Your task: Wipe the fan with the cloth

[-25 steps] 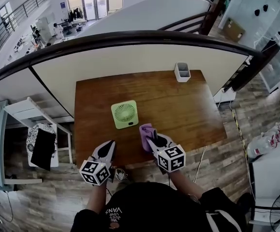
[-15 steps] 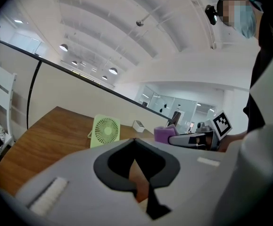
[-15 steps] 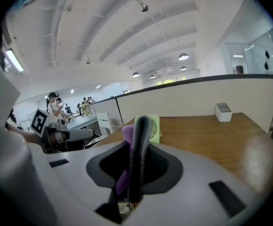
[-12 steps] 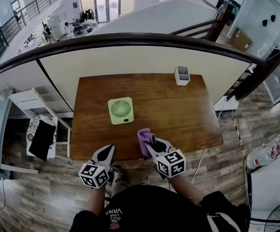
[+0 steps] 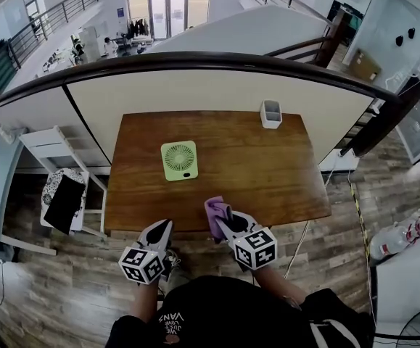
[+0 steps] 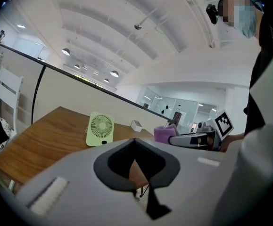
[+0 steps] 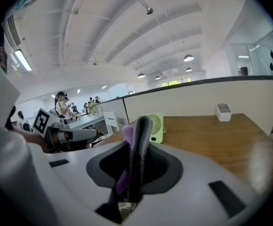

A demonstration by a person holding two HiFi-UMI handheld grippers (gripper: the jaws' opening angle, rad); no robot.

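Note:
A light green square fan [image 5: 179, 159] stands on the wooden table [image 5: 268, 172], left of its middle; it also shows in the left gripper view [image 6: 100, 129] and behind the cloth in the right gripper view [image 7: 157, 126]. My right gripper [image 5: 220, 219] is shut on a purple cloth [image 5: 215, 213] at the table's near edge, well short of the fan. The cloth [image 7: 128, 134] sticks up between the pressed jaws. My left gripper [image 5: 163, 230] hangs just off the near edge, shut with nothing in it [image 6: 135, 141]. From it I see the cloth [image 6: 164, 134] to the right.
A small white holder [image 5: 270, 113] stands at the table's far right edge. A partition wall with a dark rail [image 5: 217, 62] runs behind the table. A white chair with a black item [image 5: 64, 201] stands on the floor to the left.
Both grippers have drawn back from over the table's front toward its near edge, away from the fan. The cloth stays in the right gripper.

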